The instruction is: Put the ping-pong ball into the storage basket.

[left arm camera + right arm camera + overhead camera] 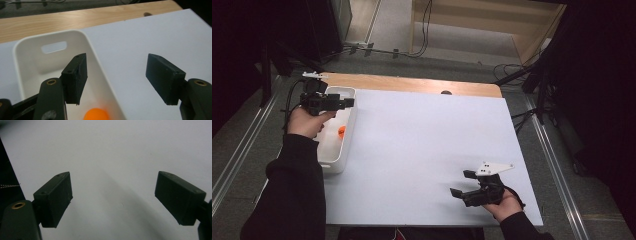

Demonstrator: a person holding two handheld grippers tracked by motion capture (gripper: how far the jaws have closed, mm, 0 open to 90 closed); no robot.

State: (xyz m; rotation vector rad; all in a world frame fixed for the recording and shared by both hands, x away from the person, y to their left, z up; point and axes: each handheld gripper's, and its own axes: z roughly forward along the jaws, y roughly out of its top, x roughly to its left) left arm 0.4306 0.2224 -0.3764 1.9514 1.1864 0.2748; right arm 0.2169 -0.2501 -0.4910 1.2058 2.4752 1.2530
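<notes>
Black jaws of the left gripper (117, 80) stand apart above a white plastic bin (343, 137) holding an orange ball (96, 115); the right gripper (462, 185), jaws apart, hovers over the white sheet (422, 150) on the wooden counter (412, 85), grey floor (242, 150) around.

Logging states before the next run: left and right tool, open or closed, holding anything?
Left tool: open, empty, above the white bin holding an orange ball.
Right tool: open, empty.

You see the white table sheet (427, 150) evenly lit while its surroundings fall into darkness. In the right gripper view, a soft shadow crosses it; near jaws and orange ball (96, 115) look blurred.
</notes>
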